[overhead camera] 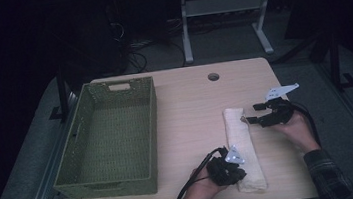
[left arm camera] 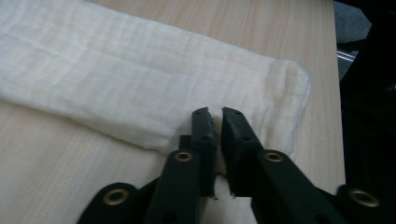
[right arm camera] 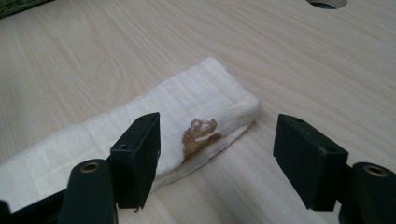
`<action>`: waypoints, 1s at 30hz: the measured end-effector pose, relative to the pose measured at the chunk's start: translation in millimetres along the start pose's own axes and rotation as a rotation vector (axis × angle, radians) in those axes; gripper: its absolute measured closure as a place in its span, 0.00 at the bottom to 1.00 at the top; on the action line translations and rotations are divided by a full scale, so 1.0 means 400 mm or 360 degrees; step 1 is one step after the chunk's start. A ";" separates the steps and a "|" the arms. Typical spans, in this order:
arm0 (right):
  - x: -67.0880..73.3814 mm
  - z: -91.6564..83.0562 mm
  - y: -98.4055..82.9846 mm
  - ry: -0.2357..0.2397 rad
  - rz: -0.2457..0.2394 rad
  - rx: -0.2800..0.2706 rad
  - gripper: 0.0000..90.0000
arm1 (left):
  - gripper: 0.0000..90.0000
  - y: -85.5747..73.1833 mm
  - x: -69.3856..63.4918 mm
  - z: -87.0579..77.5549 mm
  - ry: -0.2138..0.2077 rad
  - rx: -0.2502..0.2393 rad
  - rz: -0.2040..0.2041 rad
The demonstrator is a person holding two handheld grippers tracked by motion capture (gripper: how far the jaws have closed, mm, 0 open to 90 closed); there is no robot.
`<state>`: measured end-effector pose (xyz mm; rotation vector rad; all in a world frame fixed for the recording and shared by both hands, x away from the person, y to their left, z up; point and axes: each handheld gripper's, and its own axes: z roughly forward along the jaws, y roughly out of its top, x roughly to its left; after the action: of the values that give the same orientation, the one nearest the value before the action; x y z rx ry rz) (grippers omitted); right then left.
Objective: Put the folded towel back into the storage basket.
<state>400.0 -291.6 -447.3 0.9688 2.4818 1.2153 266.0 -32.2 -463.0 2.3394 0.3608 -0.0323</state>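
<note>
Cream-white folded cloth lies as a long strip on the right half of the wooden bench, its long axis running from the near edge away toward the far side, well apart from the green woven basket on the left. We see the left tool at the strip's near end; in the left gripper view its jaws stand almost together, a narrow gap between them, with a little cloth edge between the pads, though whether they pinch it we cannot tell. The right tool sits at the far end, jaws wide apart and holding nothing, straddling the corner that bears a brown stain. We judge that each hand is nearest its own end, so the coming lift turns on gripping both ends along this axis.
</note>
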 end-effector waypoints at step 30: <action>-0.001 -0.001 -0.003 -0.0005 -0.0018 -0.0005 0.34 | 0.21 0.075 0.106 0.071 -0.0084 0.0094 0.0314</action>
<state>399.7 -292.5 -448.0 0.9538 2.4792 1.2127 317.0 -61.6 -468.0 2.4168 0.1032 -0.0094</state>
